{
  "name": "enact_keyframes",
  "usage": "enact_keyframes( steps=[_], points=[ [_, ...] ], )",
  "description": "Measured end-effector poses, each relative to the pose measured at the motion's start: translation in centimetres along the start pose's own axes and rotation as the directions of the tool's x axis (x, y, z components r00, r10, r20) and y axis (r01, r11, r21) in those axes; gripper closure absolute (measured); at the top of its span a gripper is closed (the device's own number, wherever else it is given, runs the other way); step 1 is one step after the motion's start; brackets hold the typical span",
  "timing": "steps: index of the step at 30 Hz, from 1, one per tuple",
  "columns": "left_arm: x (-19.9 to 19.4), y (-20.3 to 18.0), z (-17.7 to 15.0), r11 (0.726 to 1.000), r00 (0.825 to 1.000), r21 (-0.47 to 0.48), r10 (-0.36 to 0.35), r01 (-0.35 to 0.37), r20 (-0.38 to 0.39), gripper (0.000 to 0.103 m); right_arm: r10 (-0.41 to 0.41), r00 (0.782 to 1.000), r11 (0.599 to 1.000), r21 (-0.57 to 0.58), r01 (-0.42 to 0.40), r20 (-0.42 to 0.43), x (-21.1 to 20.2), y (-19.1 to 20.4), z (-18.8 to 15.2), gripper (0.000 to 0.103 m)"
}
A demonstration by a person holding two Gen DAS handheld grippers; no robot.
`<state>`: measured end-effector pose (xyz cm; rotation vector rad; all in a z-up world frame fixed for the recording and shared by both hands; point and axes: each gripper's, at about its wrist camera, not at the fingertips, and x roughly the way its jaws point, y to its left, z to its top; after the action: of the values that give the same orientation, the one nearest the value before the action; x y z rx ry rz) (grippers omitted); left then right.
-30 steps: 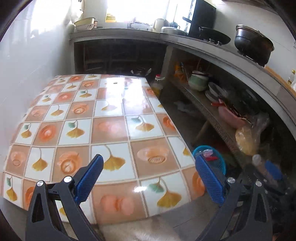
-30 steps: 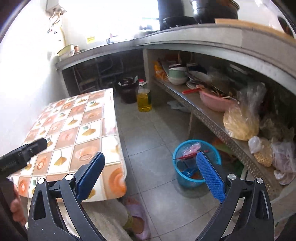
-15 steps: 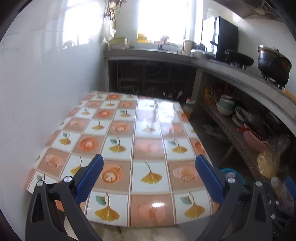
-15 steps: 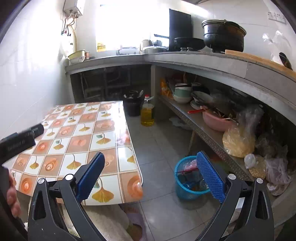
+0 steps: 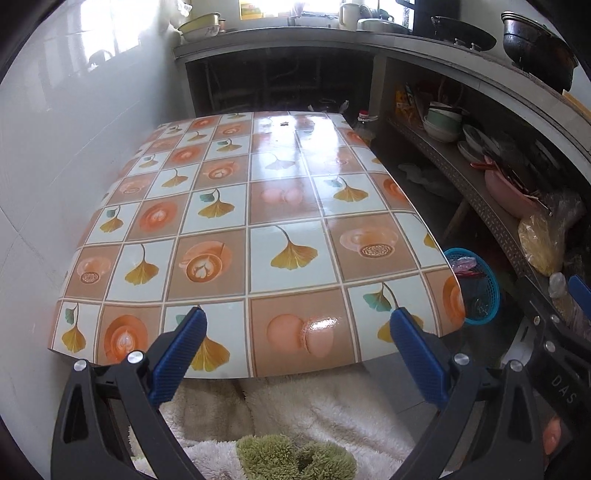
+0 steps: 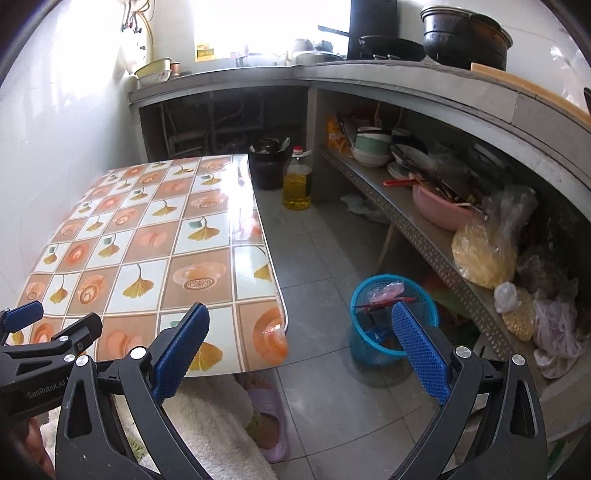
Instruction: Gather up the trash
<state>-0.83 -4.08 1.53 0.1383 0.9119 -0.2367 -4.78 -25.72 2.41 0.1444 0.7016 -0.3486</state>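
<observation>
Both my tongs gape wide, empty. A small dark scrap [image 5: 284,123] lies near the table's [image 5: 288,206] far edge, straight ahead of my left tongs [image 5: 295,325]; right tongs [image 6: 301,325] face the floor basket [image 6: 391,291].

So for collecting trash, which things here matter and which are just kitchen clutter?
Job: blue mesh bin with wrappers inside, white scrap on the floor, left gripper, right gripper, both open and empty.

Clutter: oil bottle, pink basin, stacked bowls, black pot, patterned table.
</observation>
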Motion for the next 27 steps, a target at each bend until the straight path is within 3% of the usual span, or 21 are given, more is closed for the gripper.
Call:
enact_keyframes(
  steps=[27],
  points=[
    [0.4,-1.5,0.4,0.999,1.0,0.046,0.007,-0.007,-0.003,0.006,-0.038,0.996,0.998,0.037,0.041,-0.079,1.0,-3.5,-1.0,0.008]
  ],
)
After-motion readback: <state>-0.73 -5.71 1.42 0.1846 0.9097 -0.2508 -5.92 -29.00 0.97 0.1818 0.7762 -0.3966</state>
